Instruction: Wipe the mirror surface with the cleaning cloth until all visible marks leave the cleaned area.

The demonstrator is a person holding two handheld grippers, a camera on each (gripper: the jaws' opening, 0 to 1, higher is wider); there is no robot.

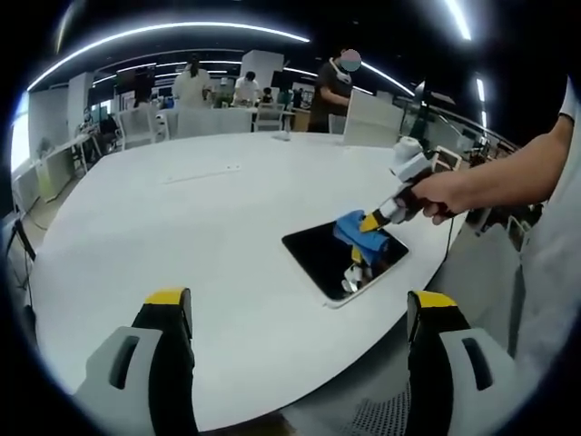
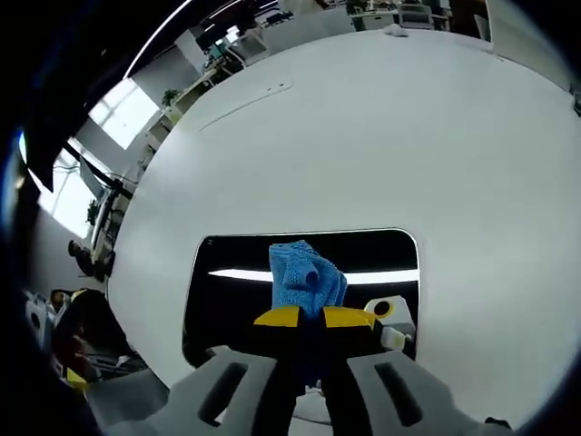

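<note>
On a rounded white bench (image 1: 182, 236), a dark rectangular mirror with a pale rim (image 1: 313, 250) lies flat near the edge, its glass reflecting ceiling light strips. A crumpled blue cleaning cloth (image 2: 304, 277) sits pressed on the mirror's surface, clamped between the closed yellow-tipped jaws of the right gripper (image 2: 313, 318), which a person's hand (image 1: 445, 193) steers from the bench's side. The left gripper (image 1: 300, 304) hangs above the bench edge nearer the camera, its yellow-tipped jaws spread wide apart and holding nothing, well clear of the mirror. Beyond the bench, several people (image 1: 192, 86) stand among white chairs (image 1: 136, 125) and desks under long ceiling lights.
</note>
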